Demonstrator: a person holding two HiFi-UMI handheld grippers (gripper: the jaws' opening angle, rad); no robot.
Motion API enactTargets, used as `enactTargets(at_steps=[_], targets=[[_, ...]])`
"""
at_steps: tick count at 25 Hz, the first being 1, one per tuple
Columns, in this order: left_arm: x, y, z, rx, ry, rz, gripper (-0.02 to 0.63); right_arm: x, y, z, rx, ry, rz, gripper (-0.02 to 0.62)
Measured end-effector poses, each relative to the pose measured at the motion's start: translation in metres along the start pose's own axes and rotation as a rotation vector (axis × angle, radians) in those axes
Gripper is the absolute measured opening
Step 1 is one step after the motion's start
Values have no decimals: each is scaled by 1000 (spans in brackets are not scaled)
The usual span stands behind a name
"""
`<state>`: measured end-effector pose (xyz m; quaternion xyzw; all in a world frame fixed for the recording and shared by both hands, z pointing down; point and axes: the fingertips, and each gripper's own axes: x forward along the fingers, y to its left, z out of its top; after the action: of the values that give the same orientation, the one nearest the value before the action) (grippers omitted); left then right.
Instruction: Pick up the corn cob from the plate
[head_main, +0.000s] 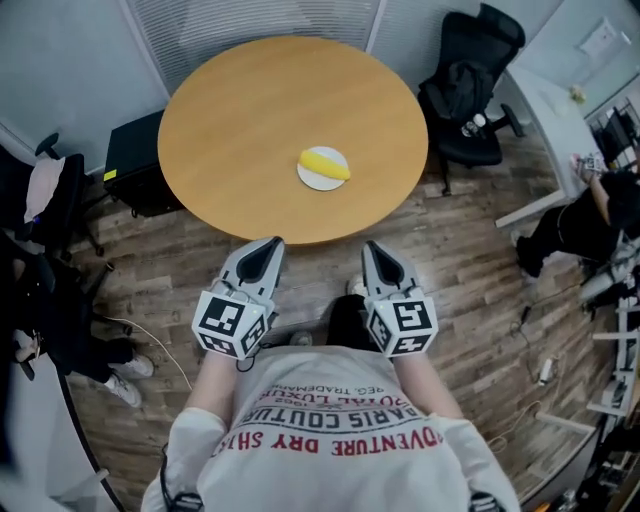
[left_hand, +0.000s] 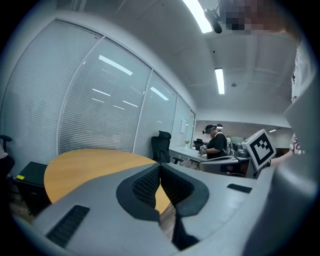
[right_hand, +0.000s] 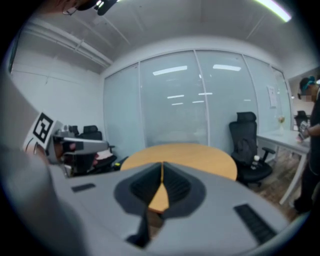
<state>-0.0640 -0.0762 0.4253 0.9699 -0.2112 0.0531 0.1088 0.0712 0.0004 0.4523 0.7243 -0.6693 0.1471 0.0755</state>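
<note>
Closest in, white printed shirt (head_main: 330, 420), with both grippers held out just ahead of it, short of the near edge of the round table (head_main: 230, 120). Left gripper (head_main: 268, 246): jaws pressed together, nothing between them, aimed at the table's left part. Right gripper (head_main: 373, 249): likewise closed and empty, aimed across the tabletop. Approach step, judging by this, with no reach over the table yet. Corn cob (head_main: 325, 162) lying yellow on a small white plate (head_main: 312, 181), right of the table's centre and toward its near edge, well apart from both sets of jaws. Next, probably: carry 1 gripper past the table's edge, spread its jaws, lower them astride the cob.
</note>
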Motion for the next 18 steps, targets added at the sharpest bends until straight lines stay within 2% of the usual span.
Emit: enactTargets(at_steps=[7, 12, 18], targets=[[48, 36, 13, -17, -37, 153, 35, 70, -46, 29, -35, -17, 115, 29], [102, 46, 30, -23, -60, 245, 35, 120, -93, 52, -58, -7, 206, 29], [163, 57, 35, -55, -70, 387, 35, 184, -137, 65, -96, 56, 368, 29]])
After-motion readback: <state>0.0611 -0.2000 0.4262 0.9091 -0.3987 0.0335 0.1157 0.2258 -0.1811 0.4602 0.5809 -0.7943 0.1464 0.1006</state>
